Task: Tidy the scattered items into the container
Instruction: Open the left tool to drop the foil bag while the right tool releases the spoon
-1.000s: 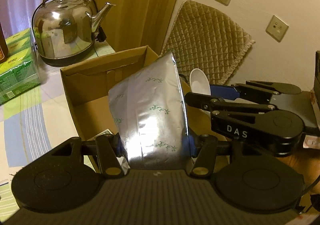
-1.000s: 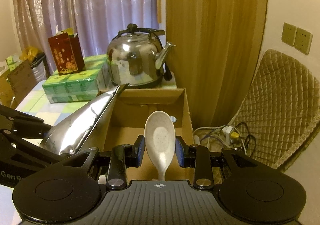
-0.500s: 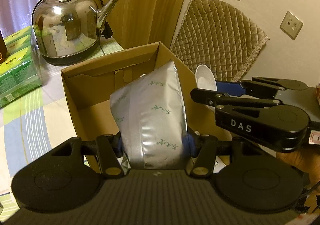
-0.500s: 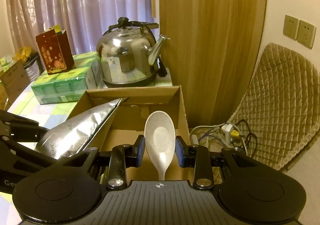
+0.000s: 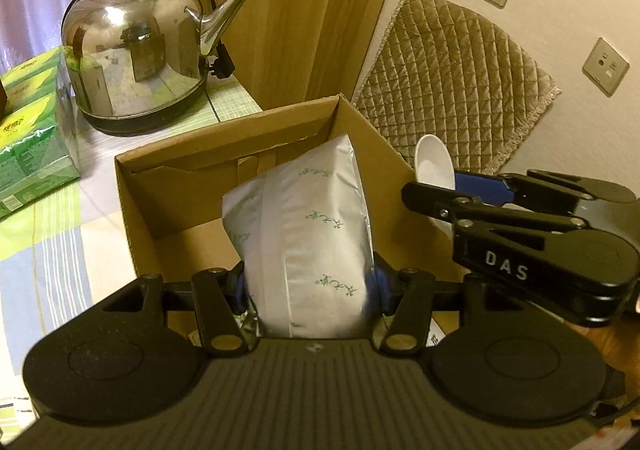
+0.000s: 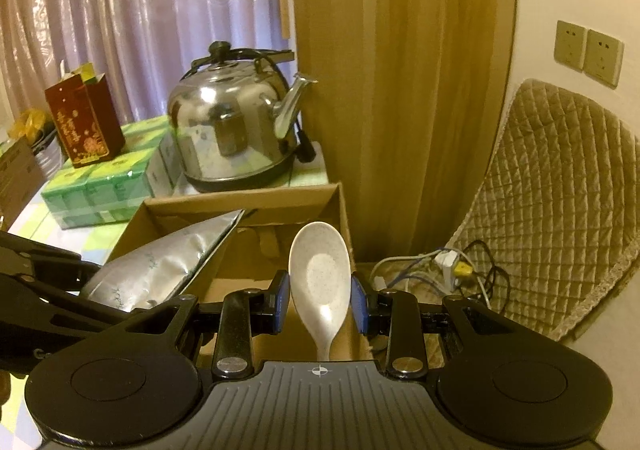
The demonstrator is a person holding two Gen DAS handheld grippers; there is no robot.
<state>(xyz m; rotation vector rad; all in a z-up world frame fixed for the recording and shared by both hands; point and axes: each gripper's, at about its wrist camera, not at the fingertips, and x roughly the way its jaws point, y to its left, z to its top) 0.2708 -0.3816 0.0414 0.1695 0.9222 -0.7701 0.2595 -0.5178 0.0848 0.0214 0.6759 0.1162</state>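
Cardboard box (image 5: pixel 168 185) at the desk's far corner by the kettle (image 5: pixel 136 61): left gripper (image 5: pixel 308 286) clamped on foil pouch (image 5: pixel 308 226), tip inside the box; right gripper (image 6: pixel 320 302) closed on white spoon (image 6: pixel 320 274) over the right wall; neither released, both placements outstanding

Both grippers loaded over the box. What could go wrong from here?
1. The left gripper and right gripper sit close together over the box; they may collide while lowering.
2. The spoon hangs near the box's right wall and could drop outside.
3. The foil pouch is tall; released upright, it may lean over the rim.
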